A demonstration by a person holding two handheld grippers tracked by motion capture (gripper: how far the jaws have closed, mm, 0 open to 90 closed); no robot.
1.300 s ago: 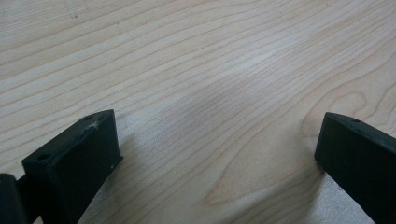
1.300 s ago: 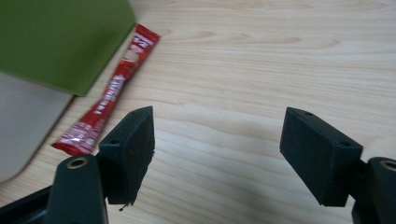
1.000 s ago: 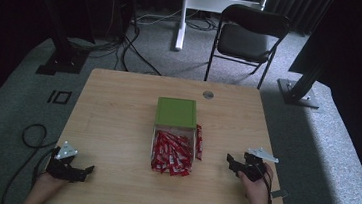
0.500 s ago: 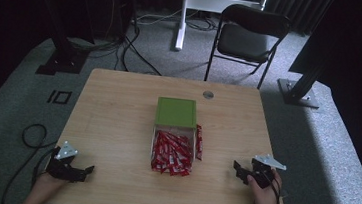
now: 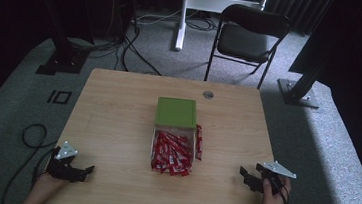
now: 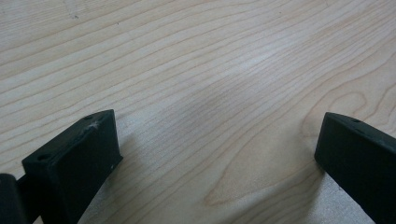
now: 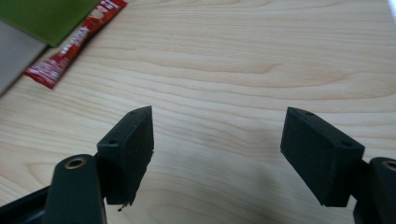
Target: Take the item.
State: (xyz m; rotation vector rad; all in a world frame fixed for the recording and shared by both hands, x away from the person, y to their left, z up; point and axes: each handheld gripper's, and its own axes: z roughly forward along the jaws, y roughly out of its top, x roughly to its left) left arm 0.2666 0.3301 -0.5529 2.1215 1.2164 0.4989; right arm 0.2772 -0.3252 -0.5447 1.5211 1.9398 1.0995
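Red sachets (image 5: 171,152) heaped mid-tabletop (image 5: 117,116), spilling from box under green lid (image 5: 176,112); one stray sachet (image 5: 199,141) just right of box. Left gripper (image 5: 82,171) and right gripper (image 5: 244,176), jaws wide, empty, well apart from box. Risk: slippery sachets scattering under careless grab.

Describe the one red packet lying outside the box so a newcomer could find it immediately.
Start at the light wooden table and find the green-lidded box at its centre, with a heap of red sachets spilling toward the person. The stray red sachet lies alone, flat on bare wood along the box's right side, outside the pile.
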